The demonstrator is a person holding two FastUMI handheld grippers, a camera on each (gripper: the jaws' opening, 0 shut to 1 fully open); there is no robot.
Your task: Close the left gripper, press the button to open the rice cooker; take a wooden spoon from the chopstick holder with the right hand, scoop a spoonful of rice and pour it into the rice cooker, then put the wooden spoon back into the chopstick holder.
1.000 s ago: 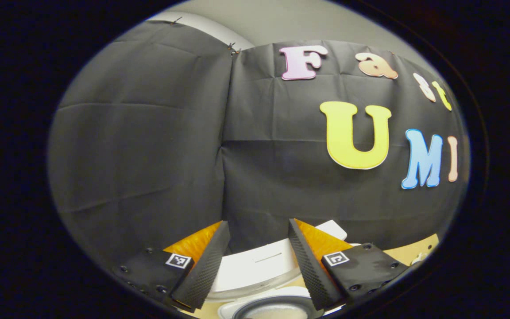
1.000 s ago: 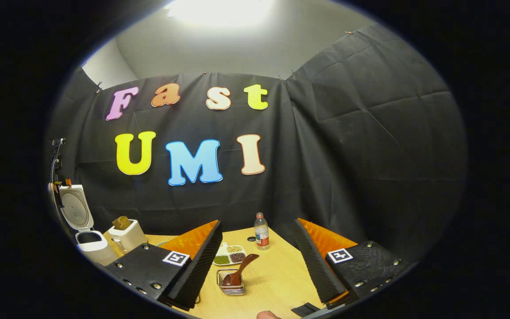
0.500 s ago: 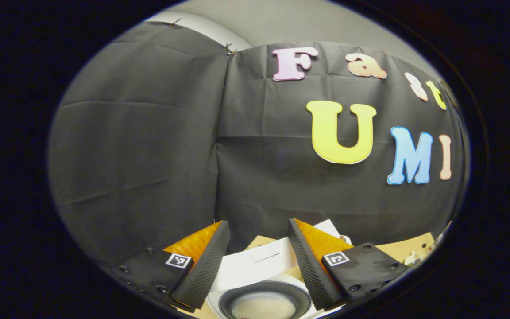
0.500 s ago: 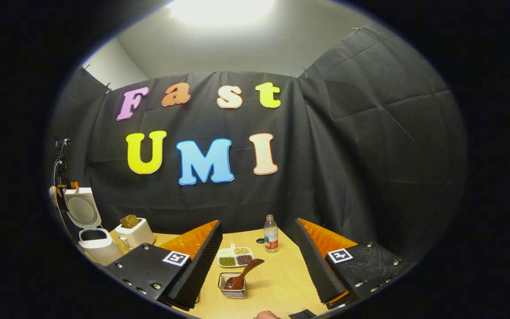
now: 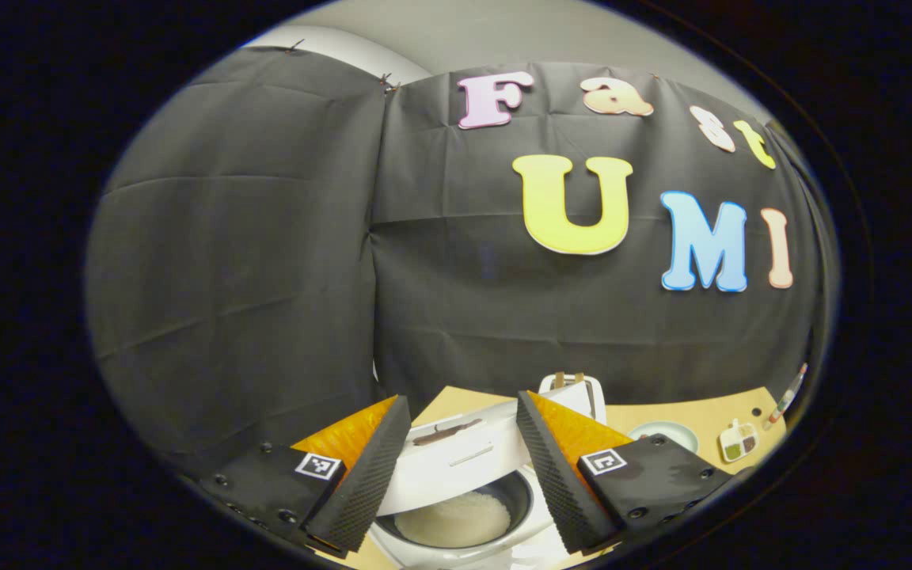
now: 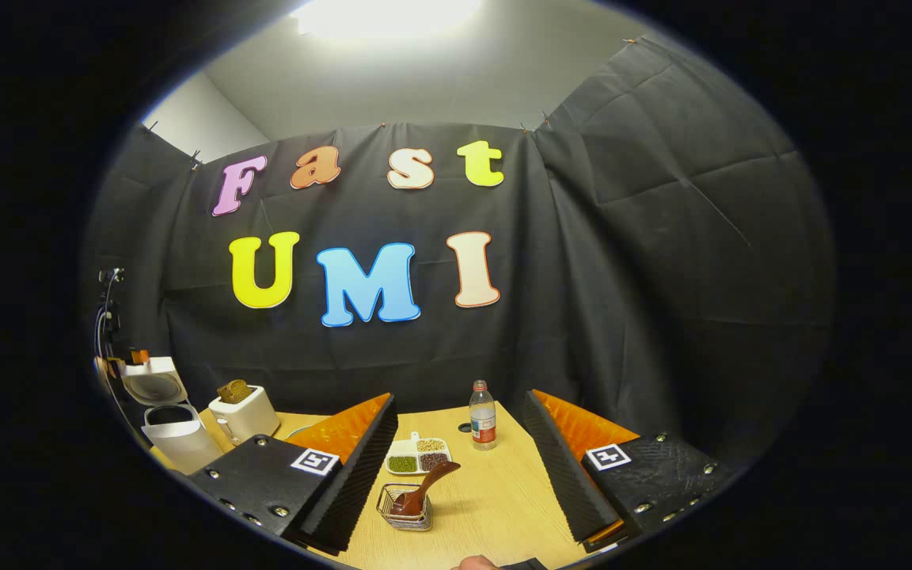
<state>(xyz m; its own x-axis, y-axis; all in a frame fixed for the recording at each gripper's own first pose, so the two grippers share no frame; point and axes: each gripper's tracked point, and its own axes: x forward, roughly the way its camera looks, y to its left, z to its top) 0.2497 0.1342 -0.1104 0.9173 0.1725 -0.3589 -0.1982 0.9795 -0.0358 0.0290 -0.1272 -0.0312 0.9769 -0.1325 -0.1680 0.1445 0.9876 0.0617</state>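
Observation:
The white rice cooker (image 5: 456, 463) stands open just below and ahead of my left gripper (image 5: 462, 398), which is open and holds nothing. White rice (image 5: 452, 518) lies in its inner pot. In the right gripper view the same cooker (image 6: 169, 434) sits at the far left with its lid up. My right gripper (image 6: 461, 397) is open above the table. Between its fingers, lower down, stands the wire chopstick holder (image 6: 402, 511) with the brown wooden spoon (image 6: 427, 487) leaning in it, handle up to the right.
A white toaster (image 6: 244, 409) with bread stands beside the cooker. On the wooden table (image 6: 495, 499) are a divided dish of beans (image 6: 416, 457) and a water bottle (image 6: 482, 416). A pale bowl (image 5: 662, 434) sits right of the toaster (image 5: 575, 392). A fingertip (image 6: 476, 564) shows at the bottom edge.
The left gripper has drawn back and up from the cooker, so the pot with rice, the toaster and the bowl have come into view. The right gripper has shifted only slightly.

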